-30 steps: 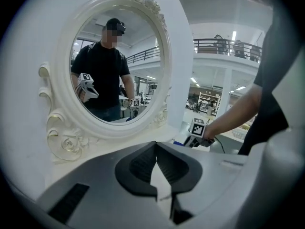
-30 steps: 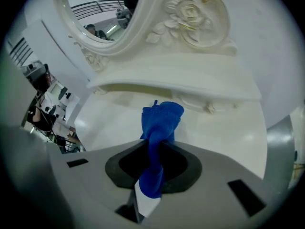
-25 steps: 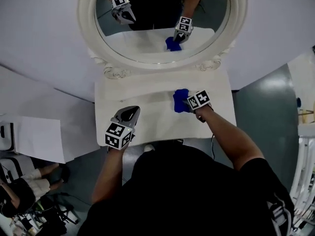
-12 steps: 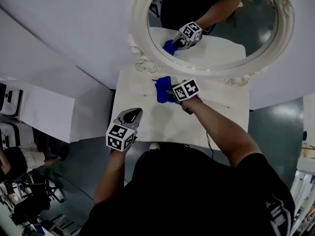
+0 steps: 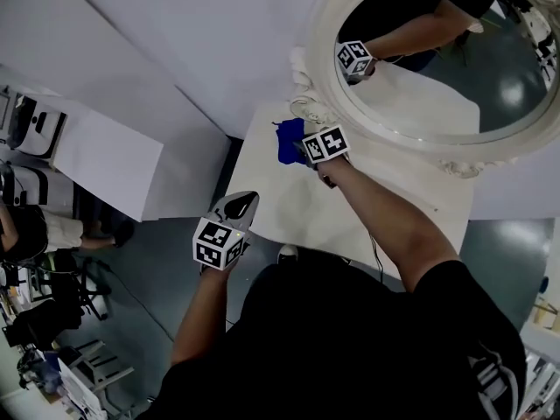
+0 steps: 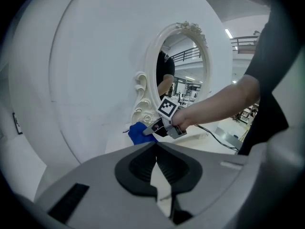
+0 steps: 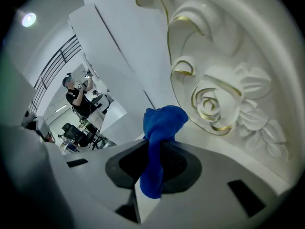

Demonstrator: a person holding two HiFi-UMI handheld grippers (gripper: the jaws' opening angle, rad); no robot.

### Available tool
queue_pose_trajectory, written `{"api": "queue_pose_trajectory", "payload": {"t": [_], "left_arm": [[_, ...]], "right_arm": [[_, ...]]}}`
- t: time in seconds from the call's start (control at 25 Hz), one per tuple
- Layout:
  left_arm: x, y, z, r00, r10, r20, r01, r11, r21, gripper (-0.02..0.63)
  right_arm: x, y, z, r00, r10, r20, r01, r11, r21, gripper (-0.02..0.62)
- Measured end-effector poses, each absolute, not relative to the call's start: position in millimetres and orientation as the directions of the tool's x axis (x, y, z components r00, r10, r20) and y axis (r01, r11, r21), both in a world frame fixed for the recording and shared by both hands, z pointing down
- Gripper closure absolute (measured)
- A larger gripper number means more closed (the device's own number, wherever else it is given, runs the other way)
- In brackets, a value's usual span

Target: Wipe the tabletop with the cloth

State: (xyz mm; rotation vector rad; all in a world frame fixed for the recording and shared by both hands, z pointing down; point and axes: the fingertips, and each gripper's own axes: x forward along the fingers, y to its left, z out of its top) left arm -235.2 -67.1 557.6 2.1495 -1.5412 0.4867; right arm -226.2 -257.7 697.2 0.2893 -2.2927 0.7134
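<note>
The right gripper [image 5: 308, 150] is clenched on the blue cloth [image 5: 288, 141], which lies at the far left corner of the white table [image 5: 367, 201], just beside the carved mirror frame [image 7: 217, 99]. The left gripper [image 5: 238, 203] hangs near the table's front left corner, jaws together and empty.

Tabletop [image 5: 289, 191] partly under right arm [image 5: 389, 221]

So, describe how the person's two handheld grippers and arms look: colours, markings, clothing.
The left gripper and right gripper are grey shells with dark ribbed pads, each carrying a white cube of black square markers. The black T-shirt has short sleeves.
</note>
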Motion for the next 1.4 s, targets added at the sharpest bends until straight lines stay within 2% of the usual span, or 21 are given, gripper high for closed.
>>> {"api": "queue_pose_trajectory", "payload": {"t": [0.36,0.72,1.0,1.4], "left_arm": [[-265.9,-30.4,561.6,0.232,-0.805,0.546,-0.972,-0.171,0.160,0.595],[-262.6,-36.0,557.9,0.250,-0.808,0.534,-0.968,-0.197,0.155,0.595],[-242.5,-53.4,553.4,0.305,-0.795,0.524,-0.952,-0.267,0.149,0.595],[-181.9,-98.2,545.3,0.423,-0.756,0.499,-0.900,-0.412,0.139,0.595]], "right_arm": [[-245.5,-263.6,734.5,-0.639,-0.021,0.769,-0.420,0.847,-0.326,0.538],[-227.4,-270.0,744.1,-0.614,-0.045,0.788,-0.456,0.835,-0.308,0.538],[-173.4,-280.5,744.4,-0.585,-0.088,0.806,-0.521,0.802,-0.291,0.538],[-54.5,-297.1,745.2,-0.536,-0.176,0.826,-0.649,0.712,-0.269,0.538]]}}
